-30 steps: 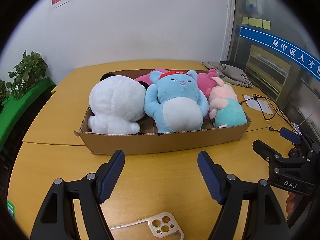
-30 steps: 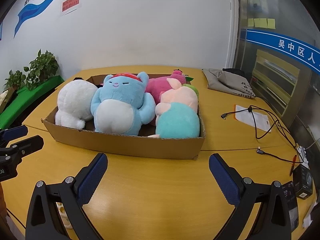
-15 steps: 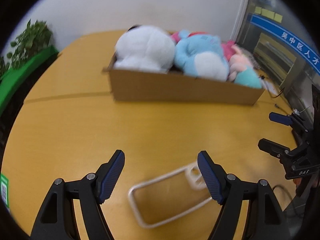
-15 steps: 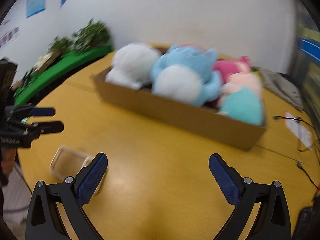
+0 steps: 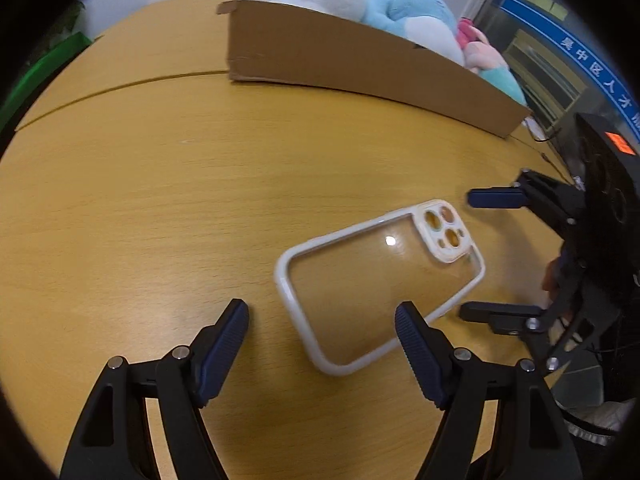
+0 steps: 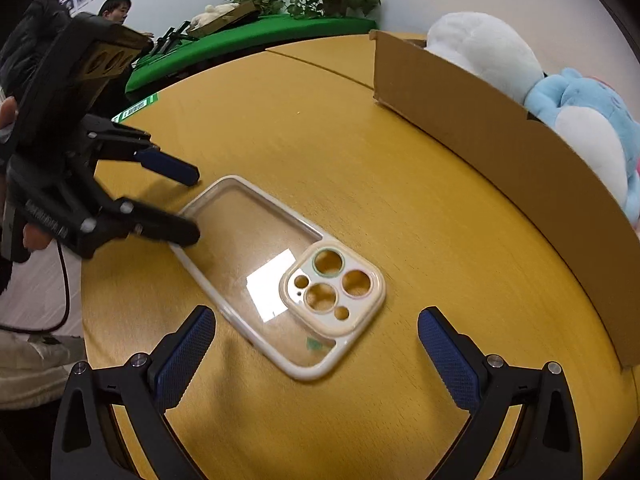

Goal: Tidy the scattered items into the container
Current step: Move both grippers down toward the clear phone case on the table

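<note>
Phone case lies partly behind left tool finger; both tools gape wide, right tool empty

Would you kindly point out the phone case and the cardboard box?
phone case point(image 6: 240, 240), right wrist view, on its clear back panel.
cardboard box point(image 5: 340, 56), left wrist view, on its near side wall.

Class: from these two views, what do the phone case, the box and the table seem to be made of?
Phone case: probably plastic, a glossy see-through back with a cream rim; it mirrors a light. Box: matte brown corrugated cardboard, with a torn corner flap. Table: wood or wood-look laminate, smooth, grained.
</note>
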